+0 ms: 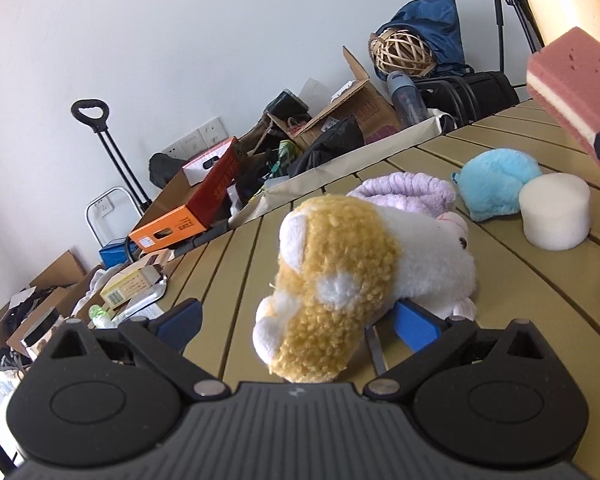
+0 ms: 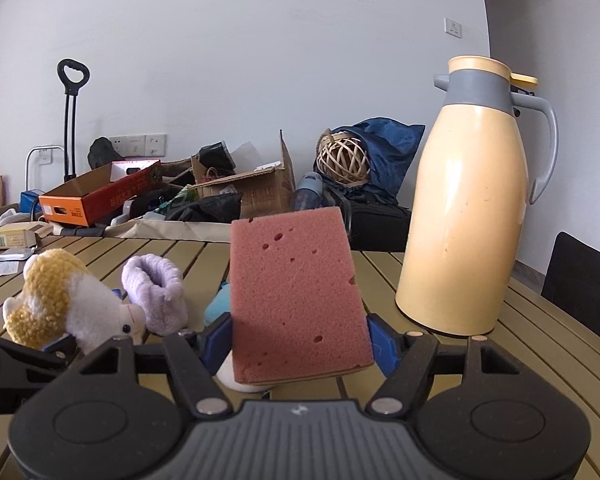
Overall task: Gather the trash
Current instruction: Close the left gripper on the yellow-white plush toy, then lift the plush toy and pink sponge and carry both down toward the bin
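**Right wrist view: sponge clamped, toy beside it**

Right gripper (image 2: 300,344) is clamped on the pink sponge (image 2: 296,296), upright above the table (image 2: 540,320). Left gripper (image 1: 300,324) straddles the plush toy (image 1: 340,280); grip unclear.

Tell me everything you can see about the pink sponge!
The pink sponge is a thick rectangular block of soft foam with little holes. Its edge shows a cream layer between pink ones. The right tongs squeeze its lower sides with blue pads, holding it tilted in the air above the slatted table, near the yellow thermos jug.
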`<action>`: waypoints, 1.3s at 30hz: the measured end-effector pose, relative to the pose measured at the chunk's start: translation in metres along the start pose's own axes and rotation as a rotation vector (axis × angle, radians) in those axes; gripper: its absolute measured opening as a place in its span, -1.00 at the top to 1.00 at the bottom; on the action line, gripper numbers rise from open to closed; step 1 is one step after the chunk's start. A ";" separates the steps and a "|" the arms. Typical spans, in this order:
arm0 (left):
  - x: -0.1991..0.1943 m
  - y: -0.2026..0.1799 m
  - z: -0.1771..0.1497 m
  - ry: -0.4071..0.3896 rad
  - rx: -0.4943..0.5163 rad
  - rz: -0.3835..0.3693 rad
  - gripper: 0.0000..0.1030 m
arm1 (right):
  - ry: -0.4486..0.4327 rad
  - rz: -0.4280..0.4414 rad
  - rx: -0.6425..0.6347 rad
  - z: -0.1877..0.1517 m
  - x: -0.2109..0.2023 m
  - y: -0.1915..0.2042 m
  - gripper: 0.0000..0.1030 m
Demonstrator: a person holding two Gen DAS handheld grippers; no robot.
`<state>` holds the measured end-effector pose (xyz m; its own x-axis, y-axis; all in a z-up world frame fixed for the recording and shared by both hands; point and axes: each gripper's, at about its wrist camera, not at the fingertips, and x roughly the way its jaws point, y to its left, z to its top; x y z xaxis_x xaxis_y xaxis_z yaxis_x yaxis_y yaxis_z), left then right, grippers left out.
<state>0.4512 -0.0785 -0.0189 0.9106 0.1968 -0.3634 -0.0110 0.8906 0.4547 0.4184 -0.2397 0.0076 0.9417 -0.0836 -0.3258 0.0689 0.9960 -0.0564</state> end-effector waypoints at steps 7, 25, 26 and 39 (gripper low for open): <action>0.004 -0.009 -0.001 -0.014 0.038 -0.025 -1.00 | 0.003 -0.011 0.008 -0.001 -0.001 -0.009 -0.35; 0.003 -0.022 -0.003 -0.041 0.105 -0.076 -0.10 | 0.018 -0.011 0.008 -0.004 0.001 -0.011 -0.35; 0.002 -0.022 -0.003 -0.045 0.103 -0.074 -0.09 | 0.017 -0.009 0.008 -0.004 0.001 -0.011 -0.35; -0.011 -0.008 0.001 -0.109 0.027 0.004 -0.07 | -0.002 0.017 0.016 -0.005 -0.005 -0.007 -0.35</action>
<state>0.4420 -0.0882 -0.0176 0.9502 0.1531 -0.2716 -0.0049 0.8784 0.4780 0.4111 -0.2464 0.0048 0.9434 -0.0663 -0.3249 0.0577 0.9977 -0.0361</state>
